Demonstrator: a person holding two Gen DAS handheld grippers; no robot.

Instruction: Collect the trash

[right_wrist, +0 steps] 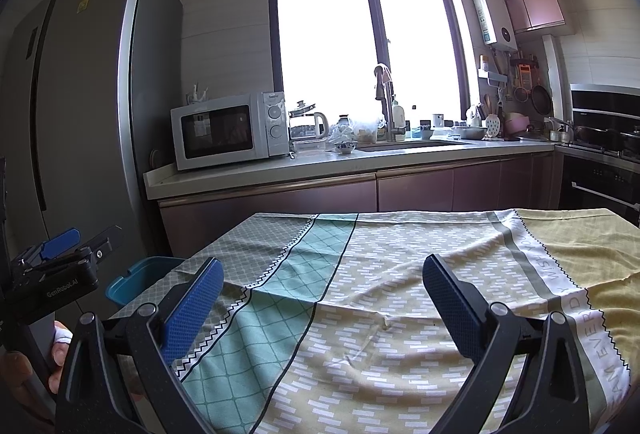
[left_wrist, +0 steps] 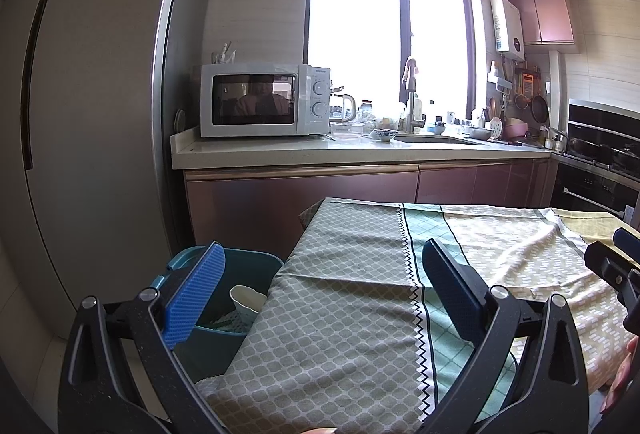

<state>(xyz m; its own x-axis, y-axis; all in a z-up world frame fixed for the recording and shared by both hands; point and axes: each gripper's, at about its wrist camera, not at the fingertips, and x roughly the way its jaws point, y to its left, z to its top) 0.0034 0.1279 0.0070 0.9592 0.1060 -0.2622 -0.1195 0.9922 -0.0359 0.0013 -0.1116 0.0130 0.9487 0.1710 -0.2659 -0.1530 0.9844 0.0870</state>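
We hold left hand-held gripper (left_wrist: 320, 298) released, jaws wide, nothing between. Teal bin (left_wrist: 244, 270) sits at our ten o'clock, just beside cloth-covered counter (left_wrist: 352, 314) edge, below it; white paper cup (left_wrist: 246, 304) lies tilted inside. Left nearer bin. Right hand-held gripper (right_wrist: 322, 308) released too, over cloth; bin at its ten o'clock, well apart. No trash visible on cloth. Bin: smooth plastic, boxy. Cloth: wrinkled, patterned.

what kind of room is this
A home kitchen, by the look of it: a microwave stands on the counter beside a sink with a tall faucet, a fridge is on the left, and a cloth-covered table sits in front.
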